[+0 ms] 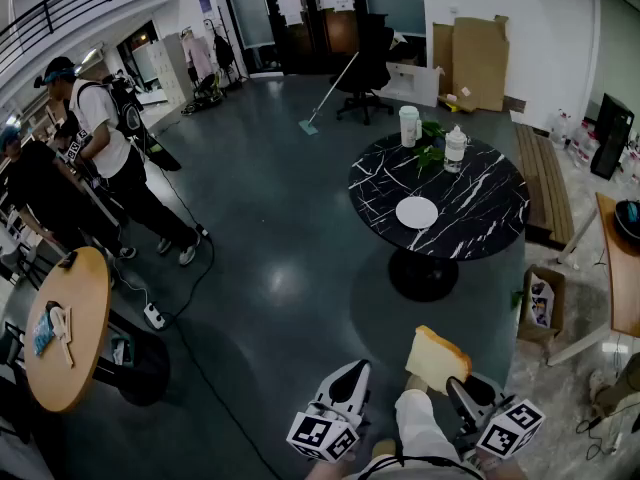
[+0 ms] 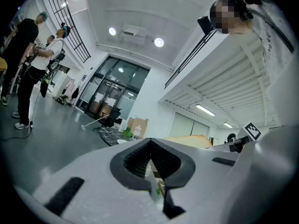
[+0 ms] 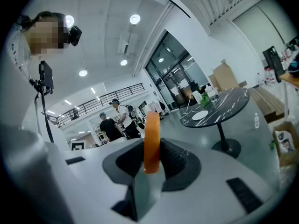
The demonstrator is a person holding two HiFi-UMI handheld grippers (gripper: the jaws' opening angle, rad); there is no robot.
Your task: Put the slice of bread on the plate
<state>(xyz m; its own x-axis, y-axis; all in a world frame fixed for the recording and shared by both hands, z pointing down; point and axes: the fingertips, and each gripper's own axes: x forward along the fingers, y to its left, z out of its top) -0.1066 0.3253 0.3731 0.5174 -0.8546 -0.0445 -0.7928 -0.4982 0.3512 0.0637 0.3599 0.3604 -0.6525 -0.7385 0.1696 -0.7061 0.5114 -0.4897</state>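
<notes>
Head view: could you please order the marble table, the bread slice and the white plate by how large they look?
1. marble table
2. bread slice, though it is nearest the camera
3. white plate, farther off, so its real size against the bread is unsure

Hall, two round tables, bystanders.
Marble table (image 1: 485, 218) with cup (image 1: 408, 125), bottle (image 1: 456, 148), plant (image 1: 430, 154); chair (image 1: 366, 60) and mop (image 1: 330, 93) behind; cardboard (image 1: 480, 58) at wall; wood table (image 1: 80, 298) lower left, person in white (image 1: 102, 128) and person in black (image 1: 40, 190) near it; box (image 1: 540, 303) on floor.
</notes>
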